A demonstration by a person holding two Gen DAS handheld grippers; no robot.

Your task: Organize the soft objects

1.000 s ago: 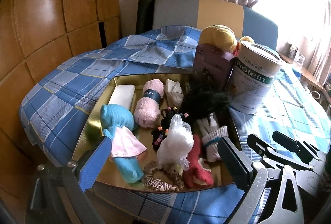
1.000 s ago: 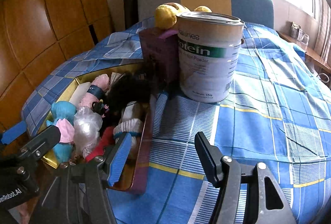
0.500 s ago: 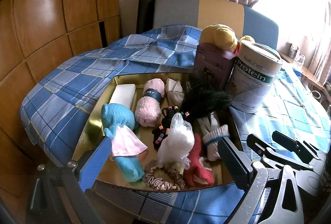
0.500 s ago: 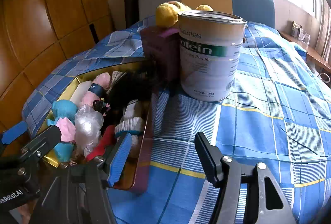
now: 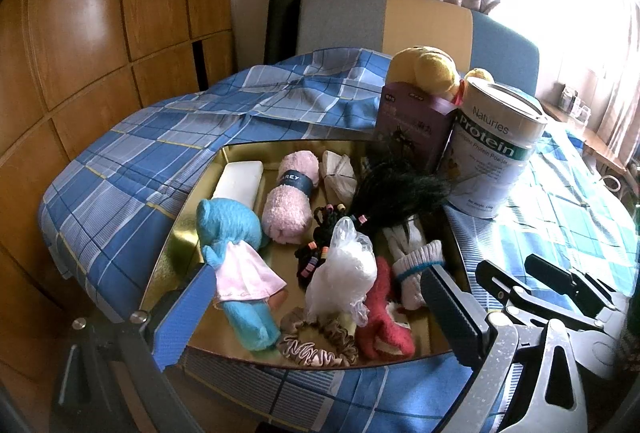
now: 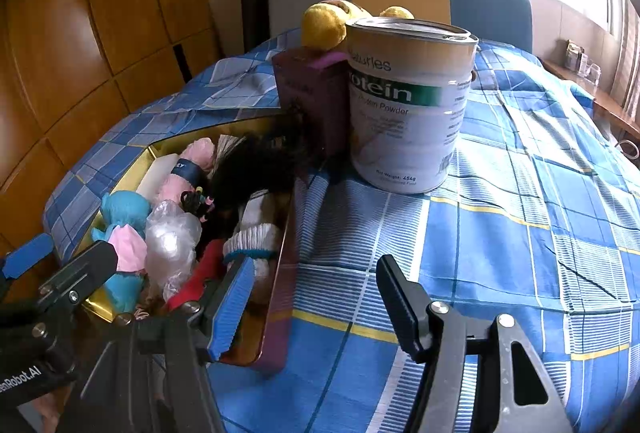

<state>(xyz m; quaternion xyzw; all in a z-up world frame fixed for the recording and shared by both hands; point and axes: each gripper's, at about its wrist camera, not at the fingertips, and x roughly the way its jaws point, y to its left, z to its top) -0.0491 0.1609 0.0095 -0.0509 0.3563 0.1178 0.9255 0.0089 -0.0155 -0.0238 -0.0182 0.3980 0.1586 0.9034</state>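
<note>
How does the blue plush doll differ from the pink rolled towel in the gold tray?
The blue plush doll is a figure with a head and legs and wears a pale pink skirt; the pink rolled towel is a plain cylinder with a dark band around it. The blue plush doll lies nearer the tray's front edge, the pink rolled towel farther back. The doll is longer than the towel. Both are fuzzy, lie flat in the gold tray, and neither is gripped.

Blue-checked bed [image 6: 500, 233] bearing gold tray [image 5: 176, 233], protein tin [image 6: 408, 105], purple box [image 5: 412, 129].
</note>
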